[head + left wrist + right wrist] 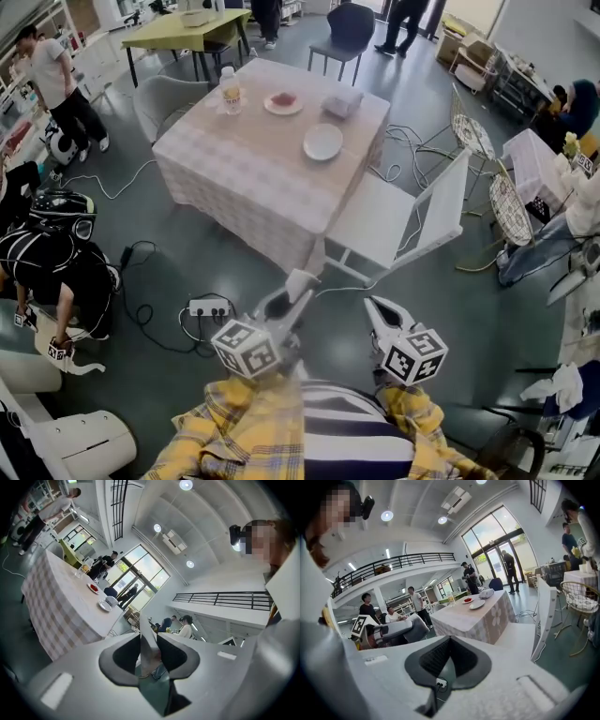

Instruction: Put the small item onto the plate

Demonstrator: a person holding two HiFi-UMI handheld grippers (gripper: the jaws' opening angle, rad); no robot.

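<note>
Left hand-held gripper (298,286) is closed on a small pale item (149,649). It's a thin upright sliver pinched between the dark pads, and what it is can't be made out. The small pale item is out over the floor, short of the near corner of the surface (253,187), not on any plate.

Right hand-held gripper (375,307) is closed and empty. Its pad tips meet, and only floor and a power strip (439,682) show through the gap below them. Both grippers sit side by side in front of the person's yellow plaid shirt (234,431), aimed toward the surface.

The surface has a checked cloth and stands corner-on to the person:
- empty white plate (322,142) – by the right edge, closer to the right corner
- small plate with red food (283,103) – by the far edge, about midway
- clear bottle (230,91) – toward the far corner, left of the red-food plate
- white pack (343,101) – at the right corner, just beyond the empty white plate

A white chair (394,220) stands against the right edge of the surface, near its near corner. The power strip and its cables lie on the floor left of the left hand-held gripper. Other people stand and sit around the room, well apart from the surface.
</note>
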